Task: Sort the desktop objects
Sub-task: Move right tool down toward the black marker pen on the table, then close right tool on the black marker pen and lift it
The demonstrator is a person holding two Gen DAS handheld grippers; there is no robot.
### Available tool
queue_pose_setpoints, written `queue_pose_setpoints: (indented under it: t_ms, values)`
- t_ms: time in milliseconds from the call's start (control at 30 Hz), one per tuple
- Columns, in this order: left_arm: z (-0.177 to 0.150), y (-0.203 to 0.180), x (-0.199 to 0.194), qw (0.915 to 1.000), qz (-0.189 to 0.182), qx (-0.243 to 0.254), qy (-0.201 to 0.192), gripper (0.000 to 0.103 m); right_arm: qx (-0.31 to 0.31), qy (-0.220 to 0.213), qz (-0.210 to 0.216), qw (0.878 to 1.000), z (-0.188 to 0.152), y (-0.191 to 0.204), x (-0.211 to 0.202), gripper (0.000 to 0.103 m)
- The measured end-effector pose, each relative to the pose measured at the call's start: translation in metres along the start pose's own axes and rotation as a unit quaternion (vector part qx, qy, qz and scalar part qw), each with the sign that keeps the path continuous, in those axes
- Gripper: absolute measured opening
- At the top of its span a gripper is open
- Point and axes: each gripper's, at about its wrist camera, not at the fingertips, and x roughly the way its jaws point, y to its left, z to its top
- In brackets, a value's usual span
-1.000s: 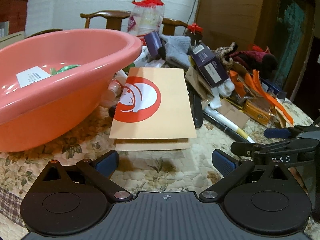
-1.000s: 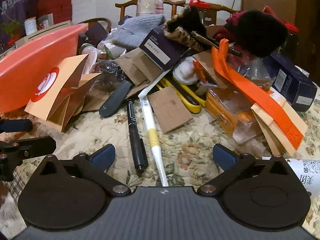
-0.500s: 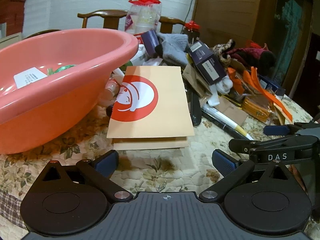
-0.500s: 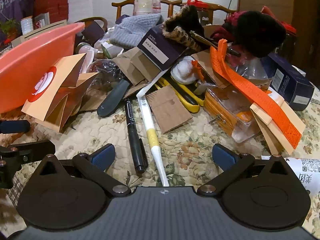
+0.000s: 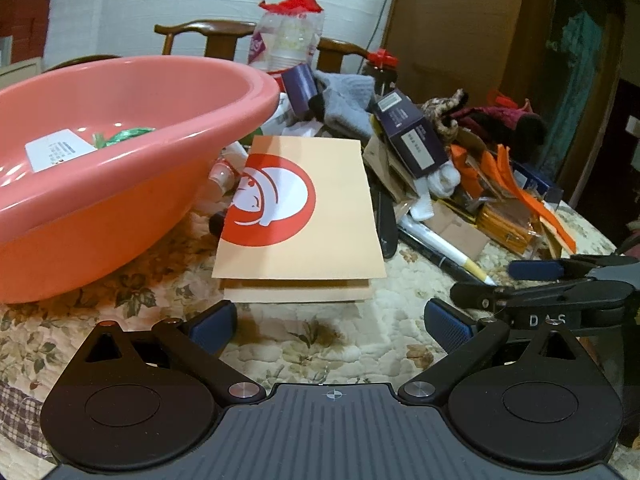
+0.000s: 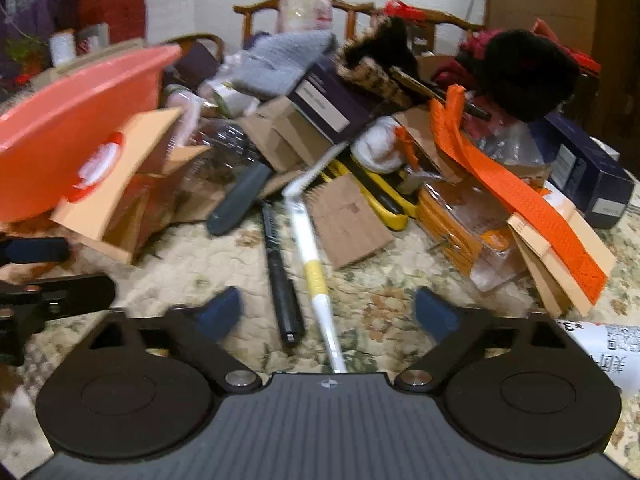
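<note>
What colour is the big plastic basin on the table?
Salmon pink plastic basin, clearest in the left wrist view.

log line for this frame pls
left gripper: open, empty | right gripper: open, jaws closing around black marker, white pen | basin: beside

Left gripper (image 5: 330,326): matte black body, ribbed dark grey plate at centre with small crosshair mark, two round black discs either side, silver screws at arm pivots, angled black arms ending in blue pads (image 5: 212,326)

Right gripper (image 6: 326,312): same build, black discs, ribbed plate, silver screws, blue pads (image 6: 434,314), slightly blurred; seen side-on from left camera, white letters "DAS" on black arm
</note>
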Motion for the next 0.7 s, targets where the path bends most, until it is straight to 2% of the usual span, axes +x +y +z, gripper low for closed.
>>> queue_pose_setpoints:
  t_ms: [67, 100, 133, 167, 300, 500, 700]
  values:
    - [0.000, 0.001, 0.000, 1.0000, -0.003, -0.002, -0.001, 0.103, 0.014, -0.010, -0.016, 1.000, -0.001, 0.001, -0.003, 0.067]
    - [0.000, 0.002, 0.000, 1.0000, -0.003, -0.004, -0.002, 0.103, 0.016, -0.014, -0.014, 1.000, -0.002, 0.002, -0.005, 0.046]
    - [0.000, 0.002, -0.001, 1.0000, -0.004, -0.005, -0.002, 0.103, 0.016, -0.014, -0.004, 1.000, -0.002, 0.003, -0.007, 0.032]
    - [0.000, 0.003, -0.001, 1.0000, -0.004, -0.007, -0.003, 0.103, 0.018, -0.012, 0.001, 1.000, -0.001, 0.004, -0.007, 0.027]
    - [0.000, 0.003, 0.000, 1.0000, -0.003, -0.009, -0.003, 0.103, 0.033, -0.014, 0.002, 0.999, -0.002, 0.005, -0.009, 0.024]
    - [0.000, 0.004, -0.001, 0.9999, -0.001, -0.009, -0.004, 0.103, 0.089, -0.001, 0.028, 0.996, 0.006, -0.008, -0.011, 0.023]
    - [-0.001, 0.004, -0.002, 0.9999, 0.005, -0.009, -0.006, 0.103, 0.114, -0.020, 0.029, 0.993, 0.011, -0.017, -0.015, 0.022]
